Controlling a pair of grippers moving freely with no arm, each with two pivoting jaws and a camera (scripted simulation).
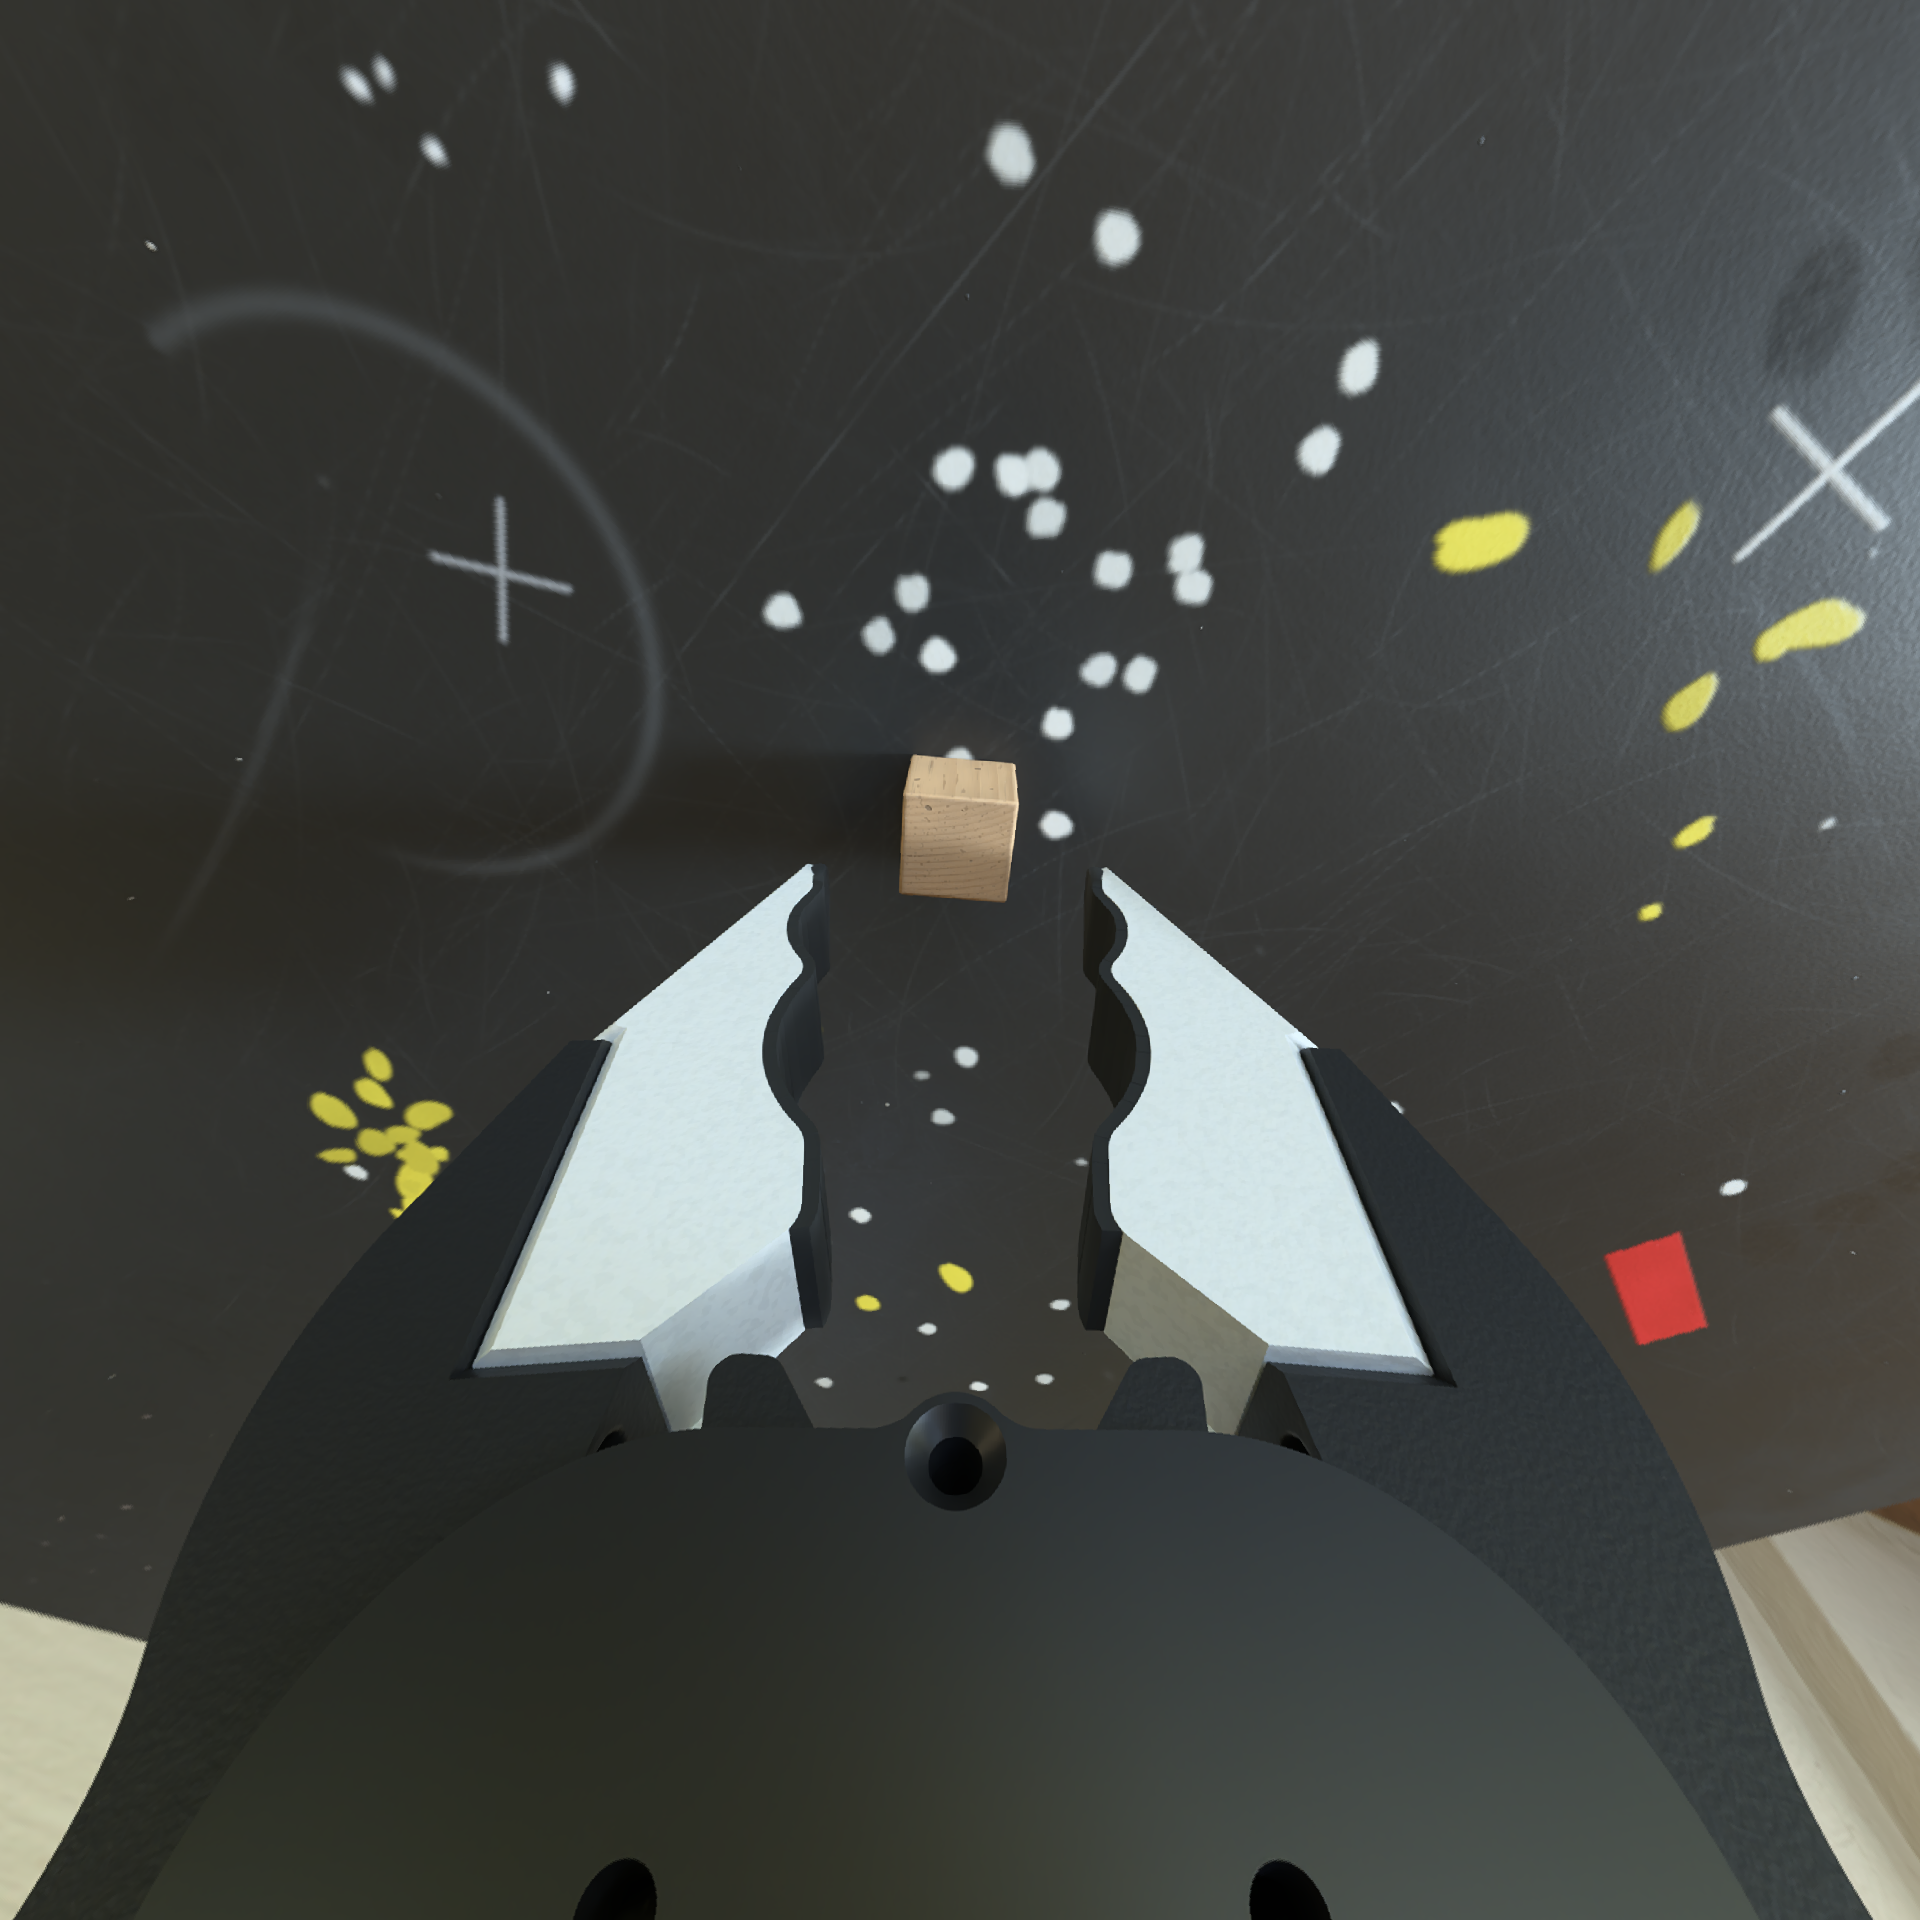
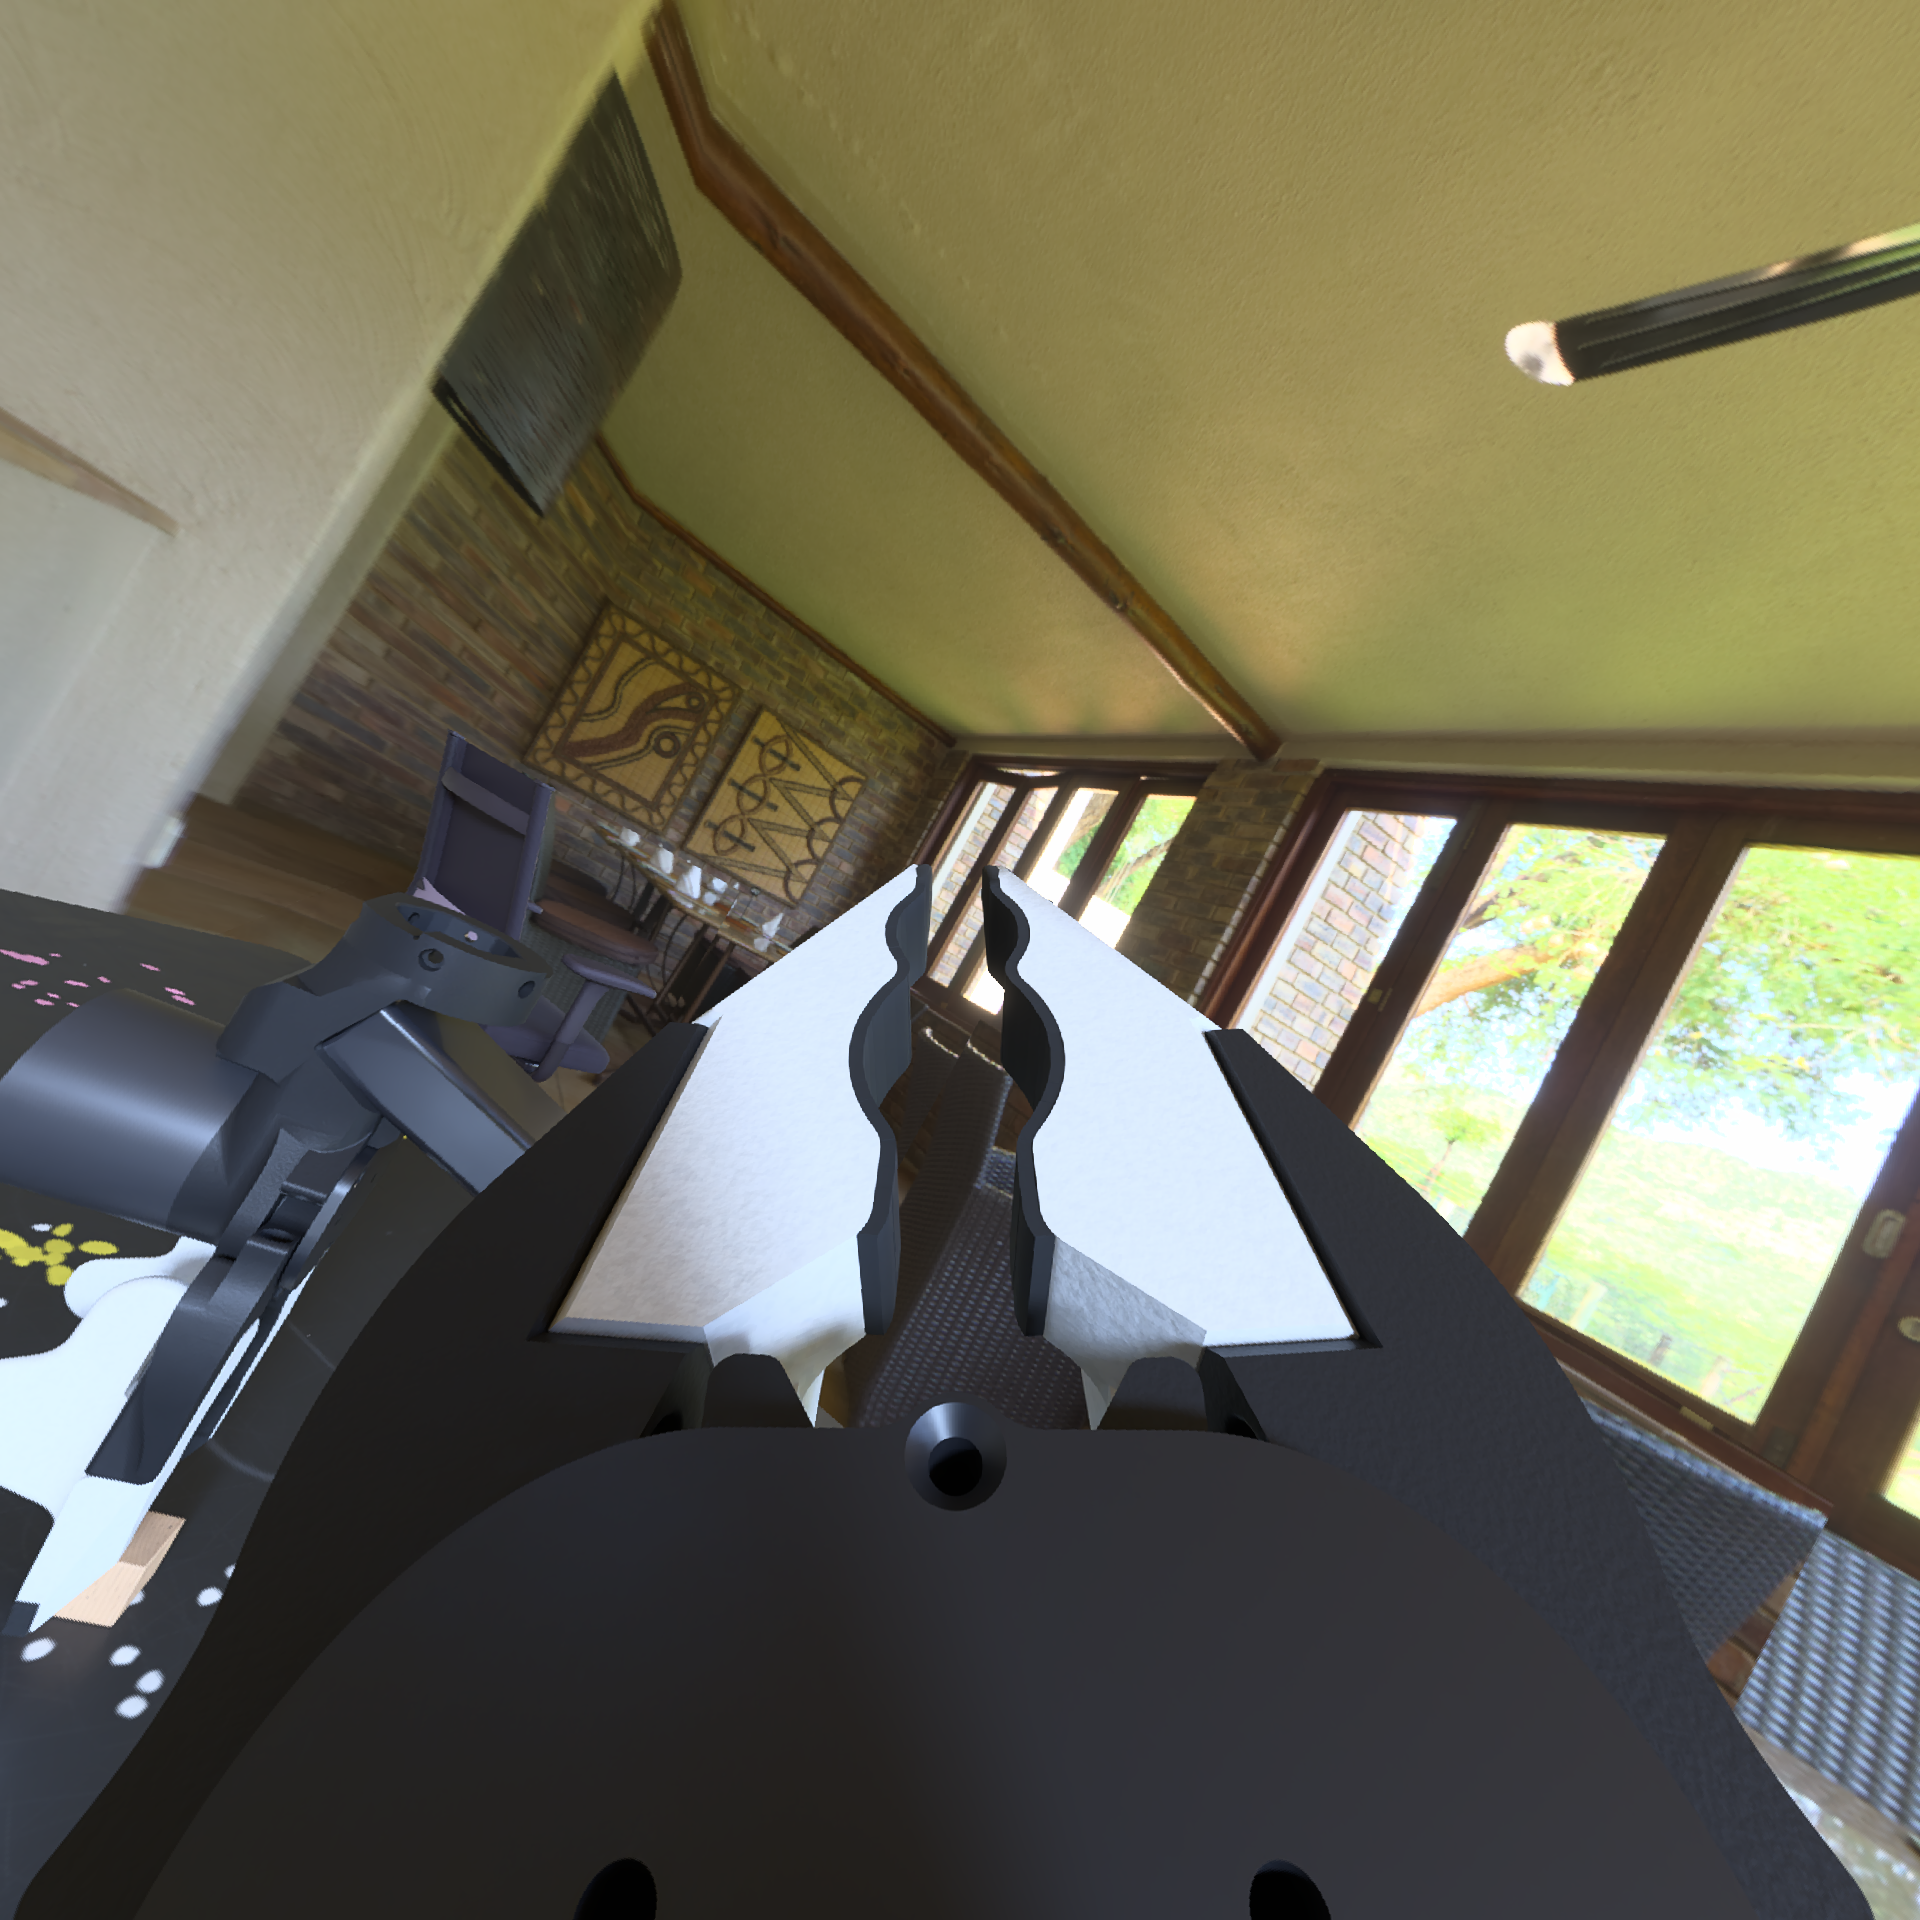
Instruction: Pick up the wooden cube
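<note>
Resting on a dark, paint-flecked table (image 1: 1351,987), the wooden cube (image 1: 957,827) sat at twelve o'clock from the left gripper (image 1: 956,883), just beyond its tips and untouched. That gripper's fingers (image 1: 707,1091) stood well apart, wider than the cube. A red patch (image 1: 1656,1286) lay at four o'clock. The right gripper (image 2: 951,883), fingers nearly together with only a narrow gap and nothing between them, was aimed up toward windows (image 2: 1621,1091) and ceiling (image 2: 1299,364); the left gripper appeared at its nine o'clock.
</note>
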